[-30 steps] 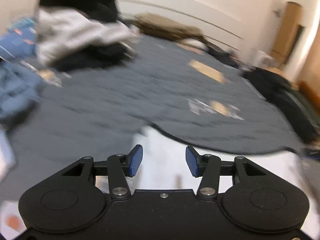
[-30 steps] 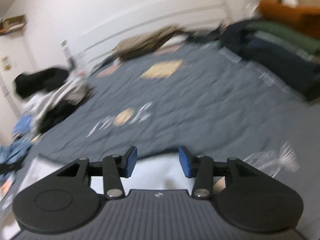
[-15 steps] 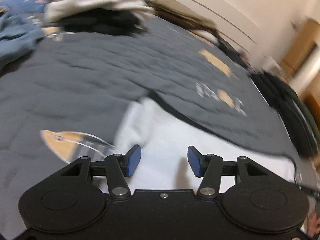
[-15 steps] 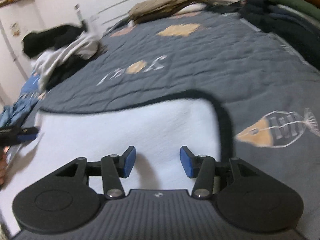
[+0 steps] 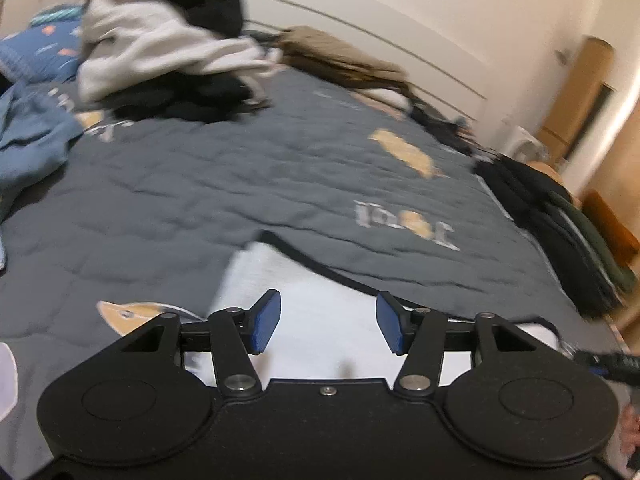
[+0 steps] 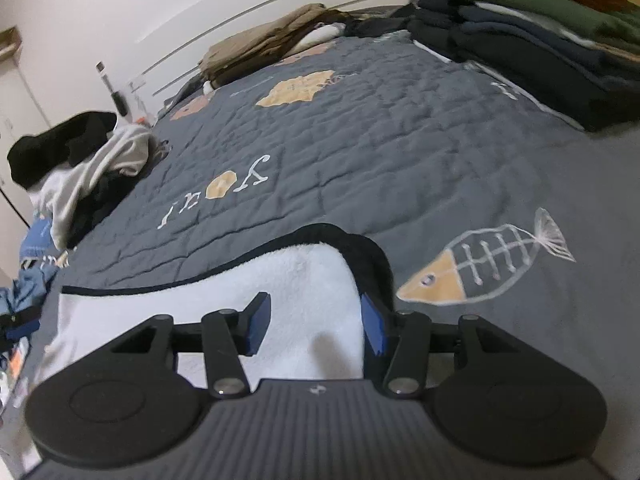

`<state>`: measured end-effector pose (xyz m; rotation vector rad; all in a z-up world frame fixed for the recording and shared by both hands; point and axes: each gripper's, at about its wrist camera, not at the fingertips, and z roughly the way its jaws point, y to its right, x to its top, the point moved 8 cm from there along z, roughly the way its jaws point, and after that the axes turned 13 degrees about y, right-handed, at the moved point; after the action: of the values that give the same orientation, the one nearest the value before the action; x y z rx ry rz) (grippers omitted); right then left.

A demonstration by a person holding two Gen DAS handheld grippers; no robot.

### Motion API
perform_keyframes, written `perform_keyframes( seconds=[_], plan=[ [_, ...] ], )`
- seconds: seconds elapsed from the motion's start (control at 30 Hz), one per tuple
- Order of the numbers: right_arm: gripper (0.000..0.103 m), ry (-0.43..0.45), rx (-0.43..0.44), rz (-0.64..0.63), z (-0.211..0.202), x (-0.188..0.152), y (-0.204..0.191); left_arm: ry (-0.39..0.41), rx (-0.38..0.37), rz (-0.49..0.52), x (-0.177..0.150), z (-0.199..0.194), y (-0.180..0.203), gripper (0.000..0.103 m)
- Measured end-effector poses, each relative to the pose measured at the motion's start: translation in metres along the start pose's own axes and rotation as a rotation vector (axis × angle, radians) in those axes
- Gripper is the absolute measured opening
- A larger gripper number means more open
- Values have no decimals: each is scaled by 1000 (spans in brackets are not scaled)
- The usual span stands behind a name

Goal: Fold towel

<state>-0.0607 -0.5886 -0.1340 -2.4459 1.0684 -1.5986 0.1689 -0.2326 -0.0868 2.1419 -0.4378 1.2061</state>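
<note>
A white towel (image 5: 288,280) with a black trimmed edge lies spread on the grey quilt (image 5: 240,184). My left gripper (image 5: 327,312) hovers over the towel's left part, open, with nothing between its blue pads. In the right wrist view the towel (image 6: 192,304) shows its rounded far right corner (image 6: 360,248). My right gripper (image 6: 314,316) is open above that corner, its right pad at the towel's side edge. Neither gripper presses on the cloth. At the left wrist view's right edge I see a dark finger of the other gripper (image 5: 612,364).
A heap of black and grey clothes (image 5: 160,52) and blue fabric (image 5: 28,136) lie at the left. A stack of folded dark clothes (image 6: 540,40) lines the right side. Tan clothing (image 6: 260,48) sits by the headboard. A fish design (image 6: 484,264) is on the quilt.
Both grippers have shifted over the towel, and more of the white cloth now shows under them. The towel's right corner has come in under the right gripper. Both stay open.
</note>
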Motion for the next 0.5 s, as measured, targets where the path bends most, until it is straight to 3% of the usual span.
perform_keyframes(
  seconds=[0.23, 0.5],
  plan=[
    [50, 64, -9, 138, -64, -11, 10, -21, -78, -26, -33, -52, 44, 58],
    [55, 15, 141, 149, -123, -65, -53, -135, -123, -48, -94, -94, 65, 63]
  ],
)
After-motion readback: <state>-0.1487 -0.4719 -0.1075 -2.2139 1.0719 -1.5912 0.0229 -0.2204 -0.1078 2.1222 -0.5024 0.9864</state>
